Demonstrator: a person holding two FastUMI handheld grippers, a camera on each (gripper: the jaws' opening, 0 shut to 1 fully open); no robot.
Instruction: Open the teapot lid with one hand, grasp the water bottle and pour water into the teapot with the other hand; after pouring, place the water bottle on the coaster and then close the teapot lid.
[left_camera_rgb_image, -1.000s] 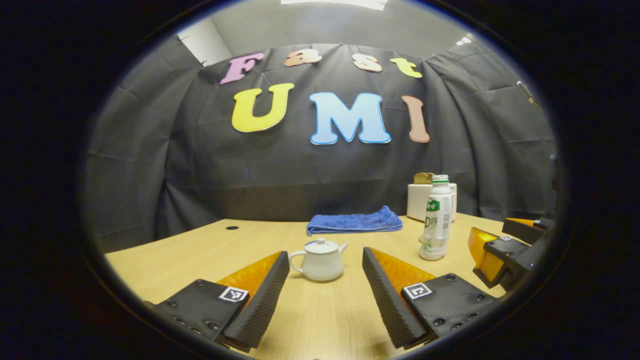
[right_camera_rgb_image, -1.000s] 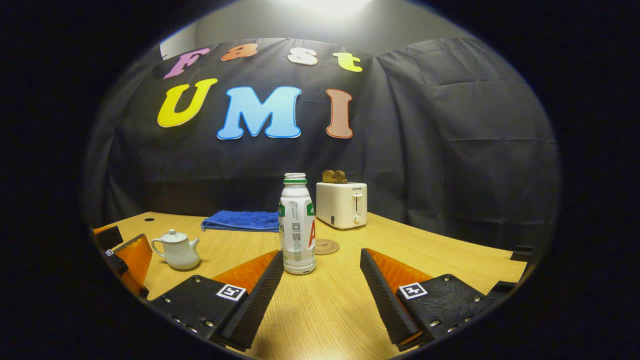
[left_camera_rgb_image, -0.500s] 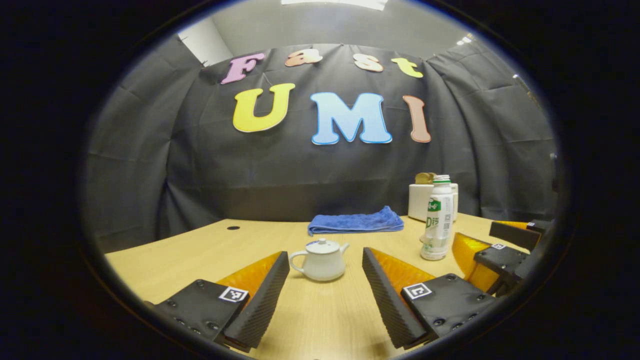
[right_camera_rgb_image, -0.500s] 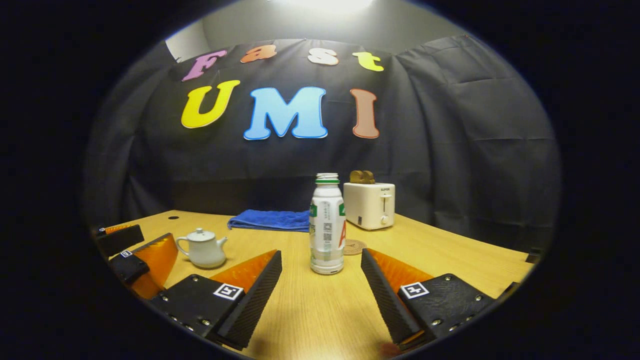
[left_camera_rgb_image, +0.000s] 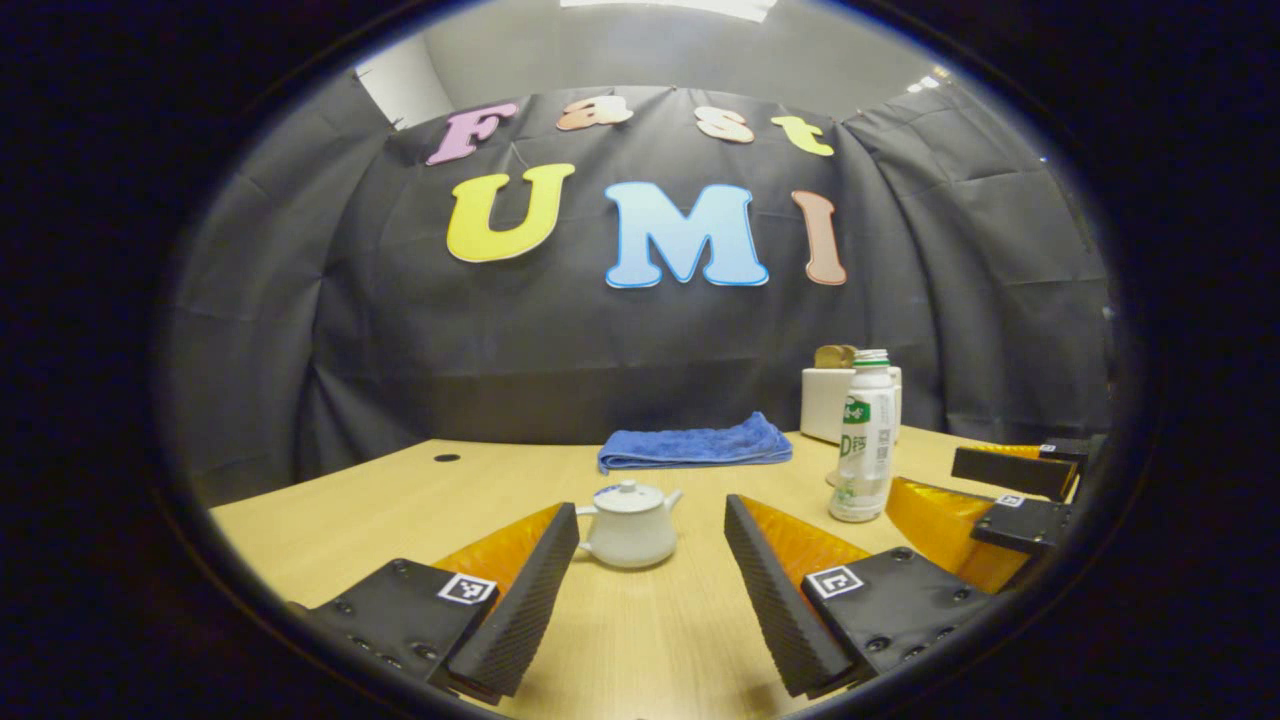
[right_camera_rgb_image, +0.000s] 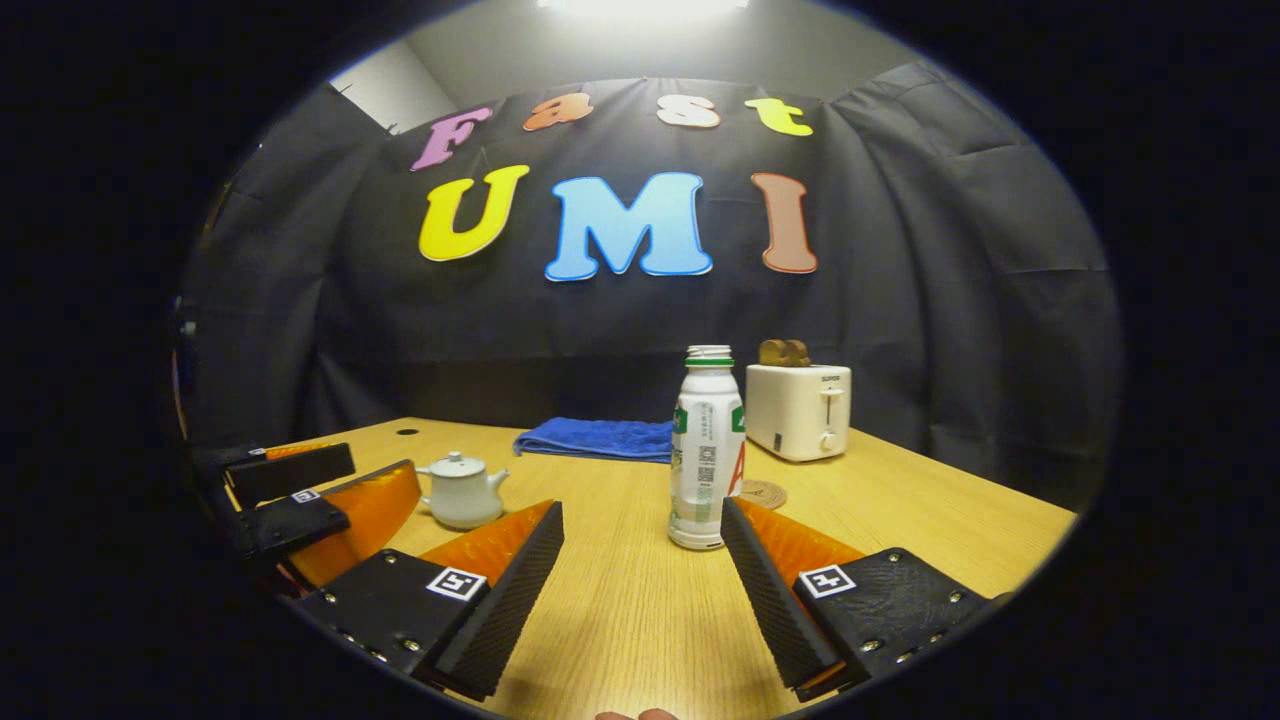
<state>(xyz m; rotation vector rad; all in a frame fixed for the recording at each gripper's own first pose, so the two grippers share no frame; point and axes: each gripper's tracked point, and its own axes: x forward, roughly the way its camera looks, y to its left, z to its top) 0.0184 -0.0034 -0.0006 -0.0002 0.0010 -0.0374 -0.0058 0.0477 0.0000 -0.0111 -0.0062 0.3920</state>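
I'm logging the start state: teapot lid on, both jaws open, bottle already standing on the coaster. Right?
Not quite. The right gripper view shows the water bottle standing on the bare table, in front of the coaster. The teapot lid is on, and both jaws are open.

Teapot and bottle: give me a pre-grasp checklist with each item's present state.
1. Left gripper open, teapot ahead between its fingers: ok.
2. Lid seated on the teapot, knob free to grasp: ok.
3. Right gripper open: ok.
4. Water bottle upright, cap off: ok.
5. Bottle centred between the right fingers: not ok, it stands close to one finger.
6. Coaster free behind the bottle: ok.
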